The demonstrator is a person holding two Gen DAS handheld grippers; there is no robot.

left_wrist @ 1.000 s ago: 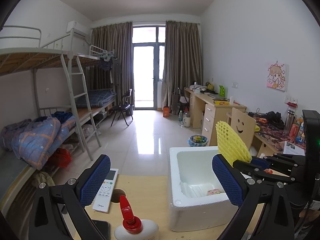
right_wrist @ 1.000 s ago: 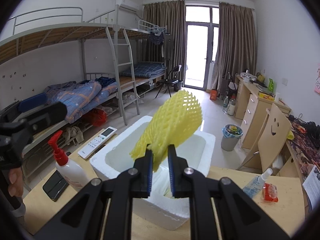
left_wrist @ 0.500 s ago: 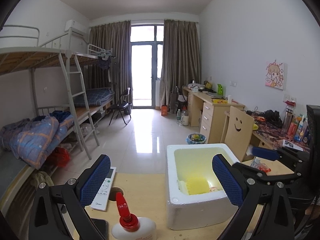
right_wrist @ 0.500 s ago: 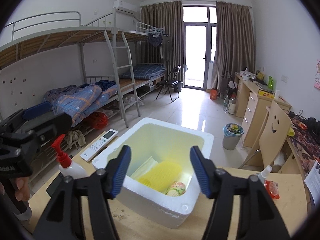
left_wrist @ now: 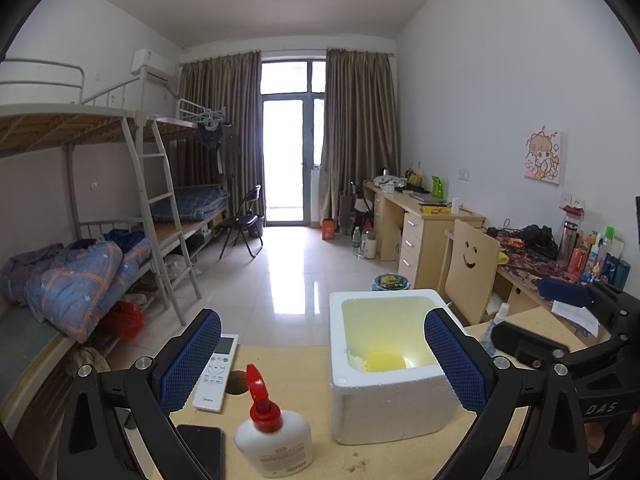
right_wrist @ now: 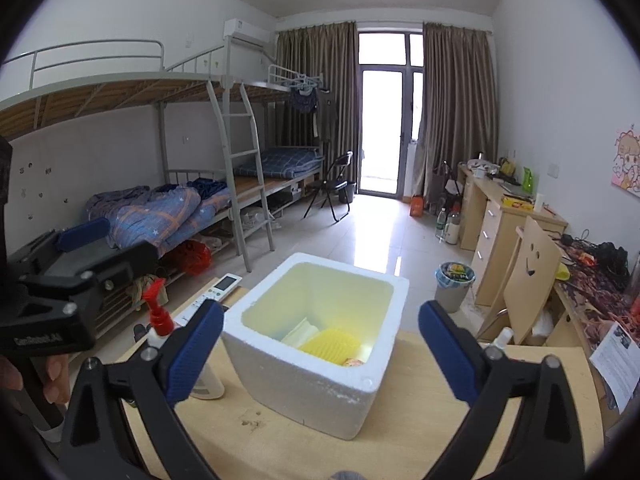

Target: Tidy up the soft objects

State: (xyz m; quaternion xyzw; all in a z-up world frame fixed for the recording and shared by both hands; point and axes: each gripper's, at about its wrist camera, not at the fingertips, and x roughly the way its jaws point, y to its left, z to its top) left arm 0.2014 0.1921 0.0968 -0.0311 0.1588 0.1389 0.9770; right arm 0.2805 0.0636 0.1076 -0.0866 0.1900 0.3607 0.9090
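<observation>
A white foam box [right_wrist: 320,380] [left_wrist: 384,408] stands on the wooden table [right_wrist: 260,440]. Inside it lies a yellow foam net sleeve [right_wrist: 330,344] [left_wrist: 386,361], beside a white sheet [right_wrist: 300,330] and a small colourful object [right_wrist: 354,362]. My right gripper [right_wrist: 320,348] hangs just before and above the box, its jaws still opening wide with nothing between them. My left gripper [left_wrist: 322,360] is open and empty, left of the box, and appears at the left edge of the right wrist view [right_wrist: 80,248].
A white bottle with a red nozzle [left_wrist: 272,436] [right_wrist: 160,316], a white remote [left_wrist: 216,372], a black phone [left_wrist: 200,452] and a round hole lie on the table's left. A small spray bottle [right_wrist: 498,340] and a paper [right_wrist: 616,360] sit at the right. A chair [right_wrist: 528,280] stands beyond.
The right gripper opened and let go of the yellow net sleeve, which dropped into the foam box. Both grippers then drew back and rose a little.
</observation>
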